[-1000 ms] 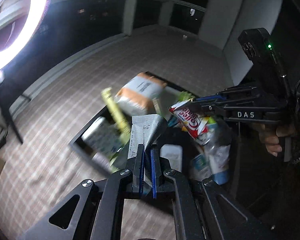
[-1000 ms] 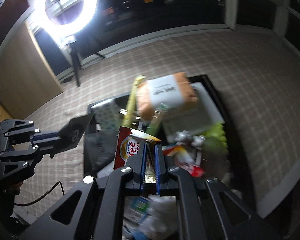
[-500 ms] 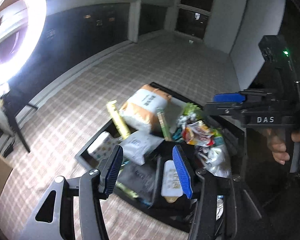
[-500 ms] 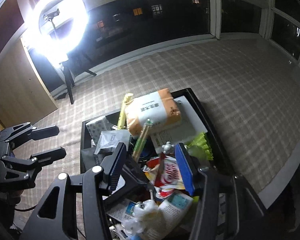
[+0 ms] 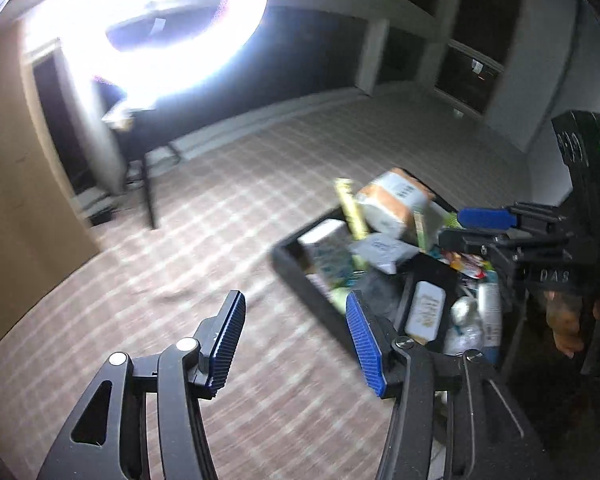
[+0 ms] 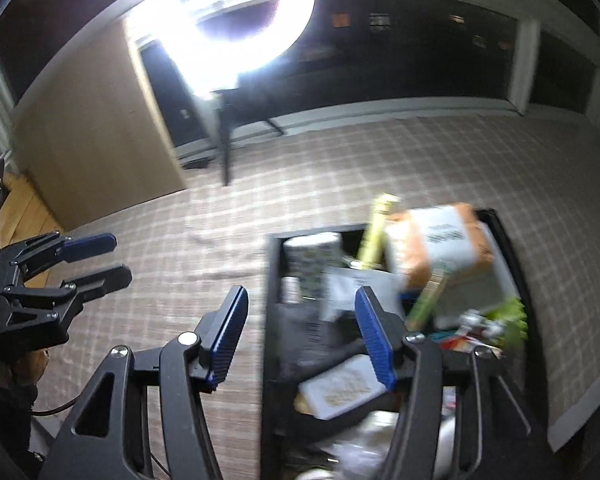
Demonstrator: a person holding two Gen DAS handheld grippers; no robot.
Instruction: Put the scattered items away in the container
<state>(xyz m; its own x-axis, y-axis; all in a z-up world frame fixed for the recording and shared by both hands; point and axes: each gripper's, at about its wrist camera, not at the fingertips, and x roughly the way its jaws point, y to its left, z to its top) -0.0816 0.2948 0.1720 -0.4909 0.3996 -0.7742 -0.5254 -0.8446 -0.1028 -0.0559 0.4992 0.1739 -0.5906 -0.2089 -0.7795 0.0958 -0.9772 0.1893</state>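
I see the container, a black rectangular box with straight thin walls, heaped full of packets. In my right wrist view its near left wall runs up between my two fingers, and most of the box lies past the right finger. On top of the heap rests a soft orange and white pack with a white label, and a long yellow-green stick pack leans beside it. A flat white tin with gold print lies just under the right fingertip. A grey foil pouch lies crumpled in the middle.

The right gripper is released: its ribbed blue pads stand wide apart and grasp nothing. The left gripper is also spread wide and empty; in its view the box sits ahead and to the right of its fingers, and the carpet, woven in a pale check pattern, is between them. The pictures are blurred. A round ring lamp shines far beyond the fingers.
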